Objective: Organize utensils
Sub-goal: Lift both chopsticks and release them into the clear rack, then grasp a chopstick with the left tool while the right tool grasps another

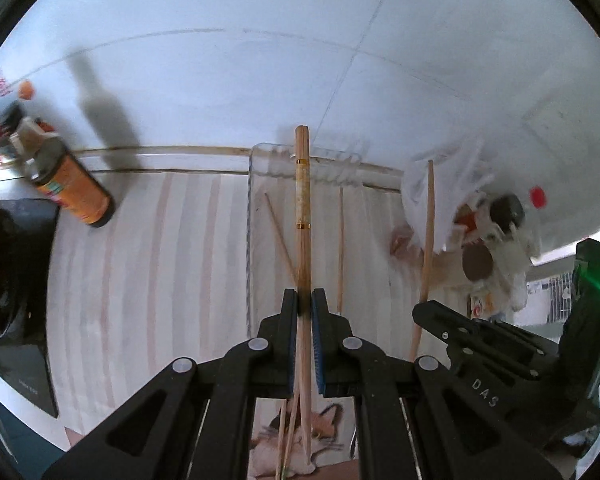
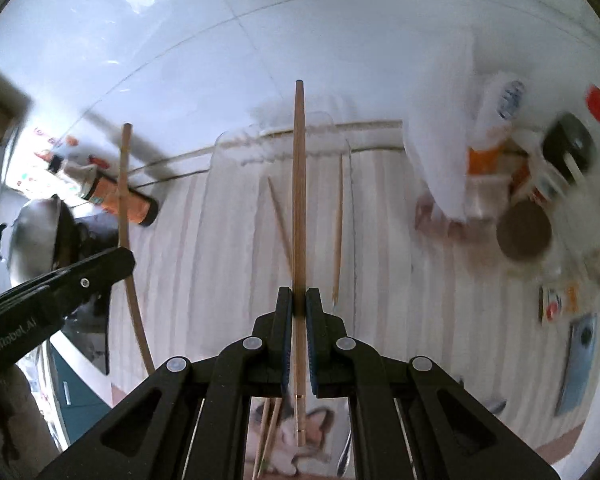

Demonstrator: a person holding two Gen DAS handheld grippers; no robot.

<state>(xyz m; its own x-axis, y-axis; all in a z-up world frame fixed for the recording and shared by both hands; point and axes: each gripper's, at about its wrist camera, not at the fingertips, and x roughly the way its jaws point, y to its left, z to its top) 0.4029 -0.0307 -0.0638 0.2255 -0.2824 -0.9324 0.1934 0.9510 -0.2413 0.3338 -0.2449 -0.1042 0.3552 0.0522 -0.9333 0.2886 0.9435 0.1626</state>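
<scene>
Below both my grippers I see the striped tablecloth (image 1: 160, 260), with a clear tray (image 1: 256, 208) lying on it against the white wall. An orange bottle (image 1: 76, 188) stands to the left of the tray. My left gripper (image 1: 305, 300) is clenched on a wooden chopstick with gold bands (image 1: 302, 184), its black fingers (image 1: 289, 304) squeezing the shaft with almost no gap. My right gripper (image 2: 299, 298) is likewise clamped tight on a plain wooden chopstick (image 2: 299, 168), which runs straight up between the pads. Both held sticks hang above the tray. Two more loose chopsticks (image 2: 337, 232) rest inside the tray, one slanted, one nearly straight.
</scene>
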